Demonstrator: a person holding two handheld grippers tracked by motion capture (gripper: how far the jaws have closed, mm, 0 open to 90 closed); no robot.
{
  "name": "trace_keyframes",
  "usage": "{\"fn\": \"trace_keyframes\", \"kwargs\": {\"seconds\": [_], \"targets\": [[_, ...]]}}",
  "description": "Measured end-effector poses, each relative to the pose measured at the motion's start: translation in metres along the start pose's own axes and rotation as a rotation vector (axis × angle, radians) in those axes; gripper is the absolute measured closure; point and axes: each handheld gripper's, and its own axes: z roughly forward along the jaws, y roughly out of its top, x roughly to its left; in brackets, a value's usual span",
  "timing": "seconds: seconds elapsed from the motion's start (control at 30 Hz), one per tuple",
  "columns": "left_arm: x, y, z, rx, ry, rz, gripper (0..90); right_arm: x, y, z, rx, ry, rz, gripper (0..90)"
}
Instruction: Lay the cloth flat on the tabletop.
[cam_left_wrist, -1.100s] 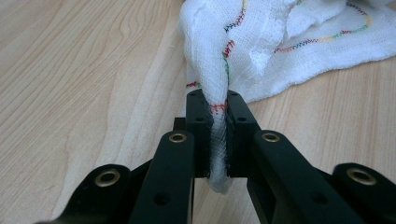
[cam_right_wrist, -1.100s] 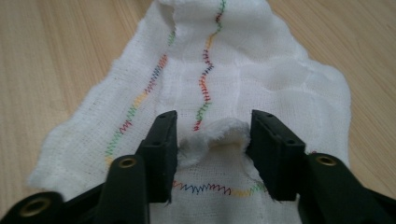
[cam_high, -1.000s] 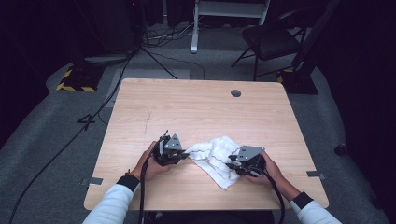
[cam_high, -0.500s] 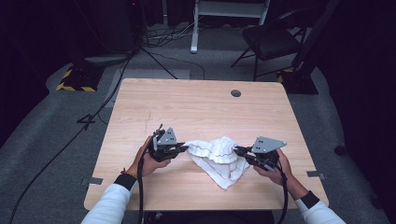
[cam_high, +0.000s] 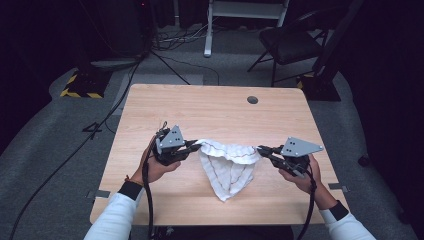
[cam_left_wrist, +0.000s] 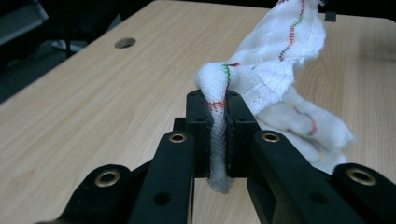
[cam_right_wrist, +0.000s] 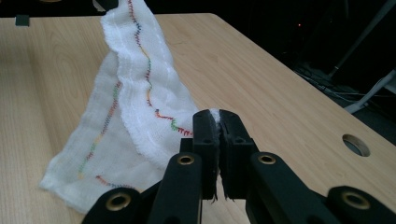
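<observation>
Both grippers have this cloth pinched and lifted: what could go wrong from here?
The right gripper bites only a thin edge of the white gauze cloth with coloured stitching, so pulling could slip it free. The left gripper clamps a bunched wad, which may keep that corner from spreading flat. The hanging tip may drag on the wooden table.

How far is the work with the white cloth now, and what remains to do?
Done: both grippers are shut on the white cloth, the left gripper and the right gripper at opposite ends. In hand: its top edge hangs between them, the lower part sagging toward the table. Left: probably spreading it flat or folding it; it looks crumpled.
</observation>
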Motion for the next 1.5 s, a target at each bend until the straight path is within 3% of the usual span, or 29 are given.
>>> {"fn": "trace_keyframes", "kwargs": {"seconds": [0.17, 0.53, 0.73, 0.87, 1.03, 1.23, 1.4, 1.5], "targets": [[-0.005, 0.012, -0.015, -0.021, 0.009, 0.022, 82.8, -0.001, 0.007, -0.016, -0.032, -0.012, 0.003, 86.4], [-0.027, 0.041, -0.051, -0.059, 0.011, 0.111, 82.6, 0.005, 0.026, -0.059, -0.124, -0.035, 0.008, 86.4], [-0.029, 0.051, -0.056, -0.078, 0.005, 0.133, 82.3, 0.007, 0.033, -0.072, -0.147, -0.049, 0.004, 86.4], [-0.025, 0.052, -0.050, -0.059, 0.009, 0.135, 82.3, 0.002, 0.034, -0.069, -0.135, -0.068, 0.017, 86.4], [0.000, 0.045, -0.020, -0.017, 0.013, 0.062, 82.1, -0.015, 0.031, -0.047, -0.091, -0.089, 0.047, 86.4], [0.032, 0.032, 0.029, 0.069, 0.045, -0.026, 81.4, -0.044, 0.022, -0.007, -0.010, -0.117, 0.106, 86.4], [0.052, 0.020, 0.072, 0.138, 0.082, -0.059, 80.9, -0.065, 0.009, 0.026, 0.061, -0.141, 0.128, 86.4], [0.061, 0.015, 0.092, 0.155, 0.087, -0.084, 80.2, -0.077, 0.001, 0.044, 0.107, -0.166, 0.136, 86.4]]}}
